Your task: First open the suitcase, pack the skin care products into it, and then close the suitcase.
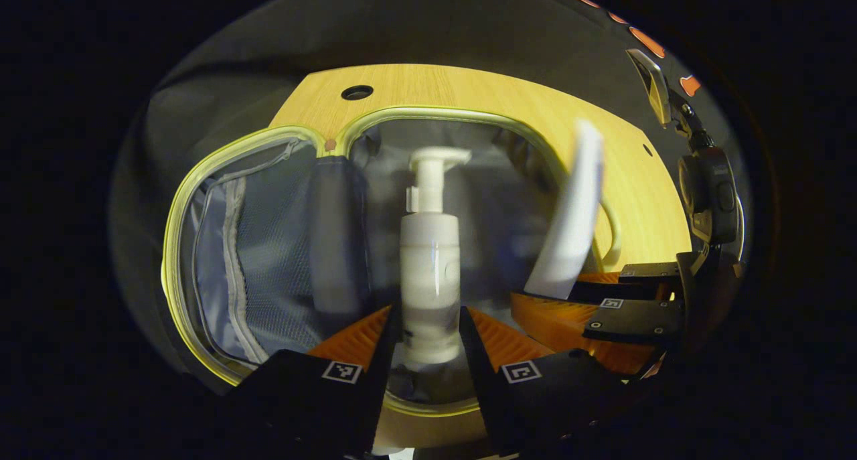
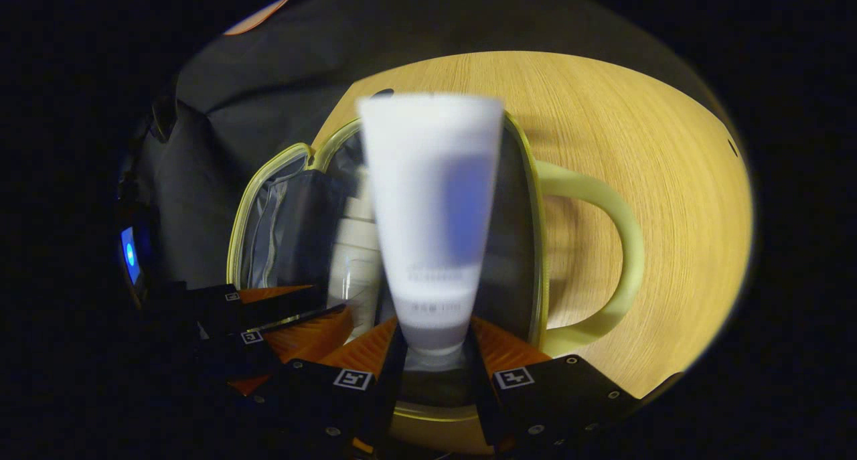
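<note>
The suitcase (image 1: pixel 201 199) lies open on the wooden table, its yellow-green rim framing a grey lining and a mesh pocket. My left gripper (image 1: pixel 428 339) is shut on a white pump bottle (image 1: pixel 430 266), held upright over the open case. In the left gripper view the right gripper (image 1: pixel 589 299) sits close on the right with a white tube (image 1: pixel 572 219) slanting up from it. In the right gripper view my right gripper (image 2: pixel 434 353) is shut on that white tube (image 2: pixel 432 212), held over the suitcase (image 2: pixel 529 199). The pump bottle (image 2: pixel 351 259) and left gripper (image 2: pixel 268 326) show at lower left.
The wooden table (image 2: pixel 669 179) extends to the right of the case. The suitcase's pale green handle (image 2: pixel 616 259) lies flat on it. A round cable hole (image 1: pixel 357 92) sits at the table's far edge. A camera mount (image 1: pixel 710 185) rides on the right gripper.
</note>
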`<action>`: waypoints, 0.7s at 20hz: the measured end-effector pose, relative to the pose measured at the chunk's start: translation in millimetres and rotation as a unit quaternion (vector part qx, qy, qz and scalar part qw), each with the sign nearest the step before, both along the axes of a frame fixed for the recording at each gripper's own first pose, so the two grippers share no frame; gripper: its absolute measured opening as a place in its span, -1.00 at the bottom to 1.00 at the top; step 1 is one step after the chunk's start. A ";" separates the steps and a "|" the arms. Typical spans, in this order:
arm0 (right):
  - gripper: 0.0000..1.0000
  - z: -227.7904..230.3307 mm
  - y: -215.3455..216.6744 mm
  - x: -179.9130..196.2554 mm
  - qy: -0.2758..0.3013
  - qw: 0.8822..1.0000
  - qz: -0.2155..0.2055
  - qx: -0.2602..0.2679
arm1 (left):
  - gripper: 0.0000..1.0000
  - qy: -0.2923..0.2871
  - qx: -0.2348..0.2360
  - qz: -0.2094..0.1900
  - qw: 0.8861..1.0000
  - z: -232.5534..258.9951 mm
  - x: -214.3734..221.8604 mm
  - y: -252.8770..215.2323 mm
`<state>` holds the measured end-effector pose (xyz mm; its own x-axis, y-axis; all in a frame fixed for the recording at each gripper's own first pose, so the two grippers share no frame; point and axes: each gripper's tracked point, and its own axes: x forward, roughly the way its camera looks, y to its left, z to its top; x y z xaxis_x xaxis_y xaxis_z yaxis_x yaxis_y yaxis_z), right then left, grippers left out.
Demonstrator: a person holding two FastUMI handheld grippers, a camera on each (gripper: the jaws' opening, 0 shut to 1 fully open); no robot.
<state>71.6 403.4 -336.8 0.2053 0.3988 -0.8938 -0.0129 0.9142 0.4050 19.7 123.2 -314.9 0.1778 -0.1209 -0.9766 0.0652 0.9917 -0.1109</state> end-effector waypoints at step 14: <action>0.50 56.8 -49.2 23.2 -0.123 0.991 -0.042 -0.026 | 0.63 -0.132 0.055 0.034 0.989 68.2 -0.6 64.6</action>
<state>94.8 354.1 -280.1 0.4498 0.3252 -0.8318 -0.0288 0.9362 0.3504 19.1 187.8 -246.7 0.4321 0.0043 -0.9018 0.0103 0.9999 0.0097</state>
